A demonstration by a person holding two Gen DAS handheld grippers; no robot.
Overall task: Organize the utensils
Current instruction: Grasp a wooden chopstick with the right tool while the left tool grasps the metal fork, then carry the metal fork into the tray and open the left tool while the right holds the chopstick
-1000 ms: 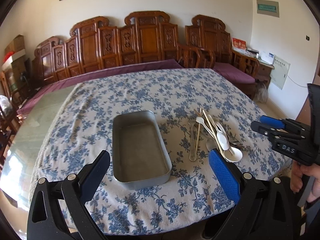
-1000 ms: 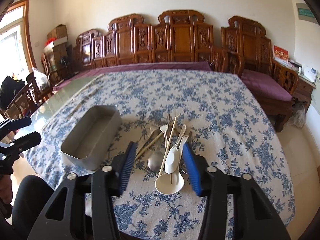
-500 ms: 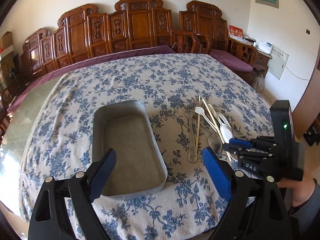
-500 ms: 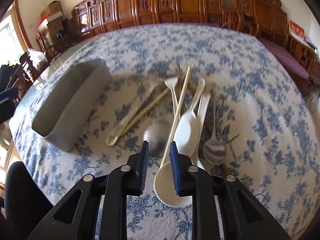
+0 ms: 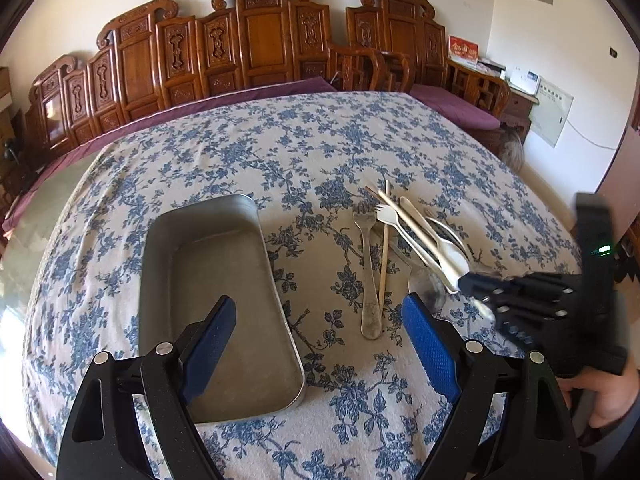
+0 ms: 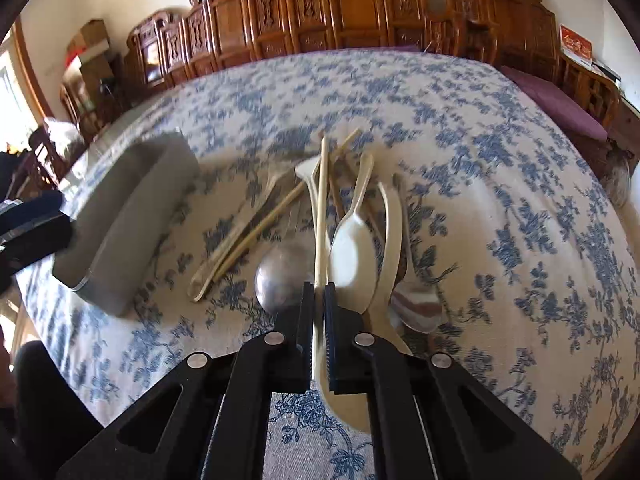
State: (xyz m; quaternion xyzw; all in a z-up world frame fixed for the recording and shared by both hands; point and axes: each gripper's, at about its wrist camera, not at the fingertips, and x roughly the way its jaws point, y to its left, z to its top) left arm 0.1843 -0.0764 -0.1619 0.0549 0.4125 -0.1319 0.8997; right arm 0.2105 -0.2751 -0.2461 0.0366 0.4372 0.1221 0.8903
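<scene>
A pile of utensils lies on the flowered tablecloth: a pale chopstick, white plastic spoons, a metal spoon, a metal fork and a second chopstick. My right gripper is down on the pile's near end, shut on the pale chopstick, which runs straight out between the pads. From the left wrist view the right gripper shows as a blurred black tip on the pile. The empty metal tray sits left of the pile. My left gripper hangs open above the tray's near right corner, holding nothing.
The table is round, with its cloth edge close below the grippers. Carved wooden chairs with purple cushions ring the far side. A person's hand holds the right gripper at the right edge.
My right gripper sank onto the pile and its jaws shut on the pale chopstick. My left gripper dropped lower and closer to the tray, its jaws a little narrower.
</scene>
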